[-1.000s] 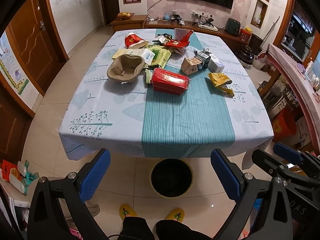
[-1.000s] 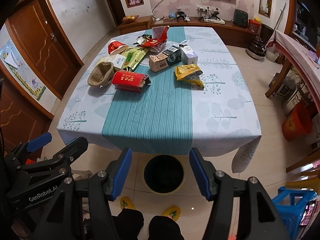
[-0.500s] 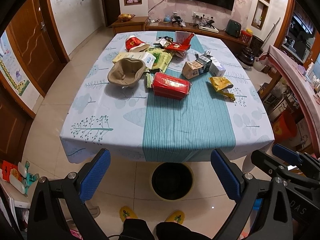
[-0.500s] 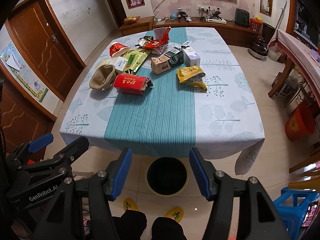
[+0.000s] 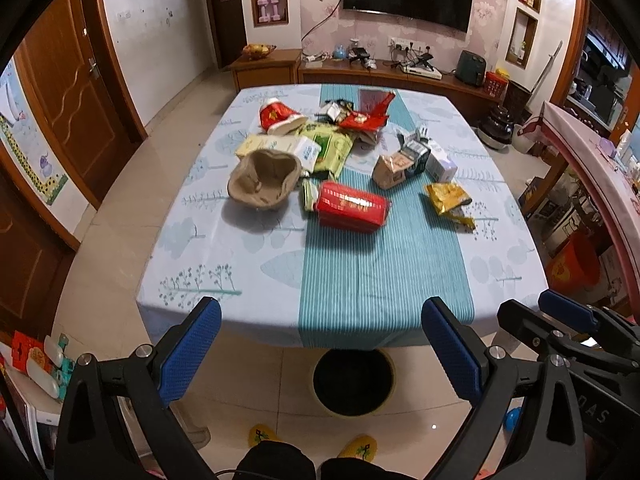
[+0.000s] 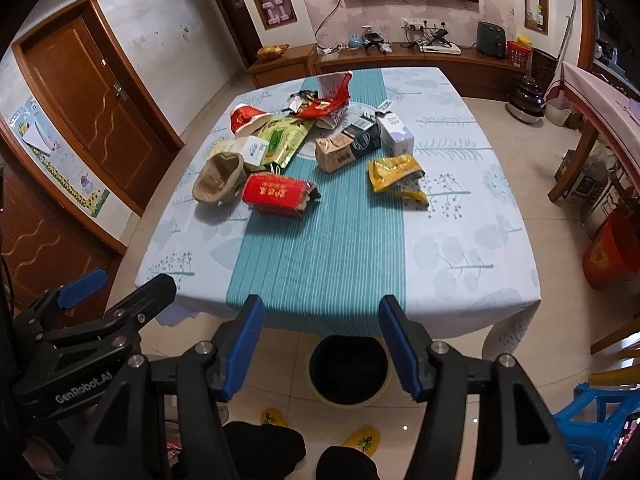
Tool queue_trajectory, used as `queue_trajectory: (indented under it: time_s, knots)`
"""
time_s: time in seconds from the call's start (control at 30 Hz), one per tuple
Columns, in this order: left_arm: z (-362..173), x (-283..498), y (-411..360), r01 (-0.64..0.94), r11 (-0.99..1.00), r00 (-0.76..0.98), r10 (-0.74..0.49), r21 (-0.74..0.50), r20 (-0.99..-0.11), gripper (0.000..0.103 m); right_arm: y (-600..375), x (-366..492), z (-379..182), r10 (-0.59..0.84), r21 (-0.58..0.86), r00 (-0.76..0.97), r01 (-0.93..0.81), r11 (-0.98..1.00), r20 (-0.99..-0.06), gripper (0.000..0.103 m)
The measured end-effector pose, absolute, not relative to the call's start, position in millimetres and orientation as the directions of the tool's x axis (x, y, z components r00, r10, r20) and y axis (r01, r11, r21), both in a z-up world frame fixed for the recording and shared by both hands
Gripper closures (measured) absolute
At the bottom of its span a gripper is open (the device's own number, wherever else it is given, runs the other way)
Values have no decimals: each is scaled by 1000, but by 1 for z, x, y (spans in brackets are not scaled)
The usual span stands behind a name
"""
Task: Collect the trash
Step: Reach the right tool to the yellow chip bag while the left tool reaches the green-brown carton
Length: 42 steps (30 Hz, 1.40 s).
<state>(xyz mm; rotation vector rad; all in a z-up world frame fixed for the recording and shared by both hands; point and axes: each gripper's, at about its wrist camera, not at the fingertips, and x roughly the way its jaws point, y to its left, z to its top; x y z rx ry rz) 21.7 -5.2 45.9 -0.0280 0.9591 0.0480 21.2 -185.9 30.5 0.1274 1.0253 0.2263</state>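
Left hand-held gripper [image 5: 320, 340]: jaws spread wide, holding nothing, hovering off the near edge of the bench [image 5: 248, 256].
Brown pulp tray [image 5: 264, 178]: left side of the trash pile, tipped up on the cloth.
Red packet [image 5: 352, 206]: just right of the tray, on the teal stripe, nearest of the pile.
Yellow wrapper [image 5: 450, 200]: right of the red packet, apart from it.
Bin [image 5: 354, 376]: on the floor under the near bench edge, dark inside.
Right hand-held gripper [image 6: 320, 344]: jaws parted, empty, also short of the bench.
Left view only: white things on a low surface at the far left.
Right view only: blue stool [image 6: 600, 420] at the near right; the orange bucket [image 6: 612, 248] shows whole here.
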Motion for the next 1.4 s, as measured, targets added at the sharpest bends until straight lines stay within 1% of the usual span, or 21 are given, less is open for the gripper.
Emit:
queue_trajectory:
  time_s: [0.17, 0.37, 0.53, 0.67, 0.9, 1.0, 1.07, 1.13, 1.17, 1.2, 1.27, 1.3, 1.33, 1.4]
  knots:
    - [50, 44, -1, -28, 1000, 589, 27, 13, -808, 4, -186, 40, 31, 244, 224, 503, -100, 969, -829, 43]
    - [48, 98, 10, 35, 999, 584, -20, 1, -811, 4, -185, 74, 23, 224, 245, 489, -22, 969, -843, 43]
    - [47, 163, 18, 118, 993, 550, -89, -27, -831, 4, -189, 107, 18, 176, 257, 487, 104, 961, -855, 43]
    - [39, 210, 15, 213, 976, 495, -148, -45, -856, 4, -205, 134, 3, 158, 300, 453, 261, 917, -877, 43]
    - [12, 286, -27, 440, 896, 366, -232, -52, -901, 4, -241, 162, -34, 146, 348, 393, 512, 785, -908, 43]
    - [-2, 310, -52, 501, 864, 318, -243, -55, -916, 4, -253, 163, -46, 151, 375, 391, 596, 710, -908, 43]
    - [-15, 324, -69, 535, 842, 280, -254, -69, -926, 4, -256, 166, -54, 152, 376, 379, 633, 677, -913, 41]
    - [-32, 334, -84, 554, 829, 249, -253, -77, -935, 4, -258, 169, -60, 152, 383, 381, 659, 648, -912, 34]
    - [-39, 338, -91, 560, 825, 237, -248, -76, -939, 4, -260, 172, -64, 151, 388, 384, 672, 631, -911, 32]
    - [-50, 344, -98, 565, 822, 219, -237, -75, -947, 5, -261, 174, -67, 151, 392, 387, 681, 619, -910, 31]
    - [-64, 350, -107, 574, 815, 189, -226, -79, -955, 15, -264, 180, -74, 156, 408, 397, 703, 583, -905, 29]
    - [-73, 353, -112, 579, 812, 175, -212, -74, -961, 17, -265, 182, -77, 160, 418, 403, 710, 567, -901, 28]
    - [-79, 355, -114, 581, 811, 163, -202, -72, -966, 21, -266, 186, -80, 166, 430, 410, 717, 549, -897, 27]
    - [-93, 361, -117, 575, 815, 134, -186, -77, -973, 24, -268, 194, -87, 168, 440, 417, 732, 520, -893, 27]
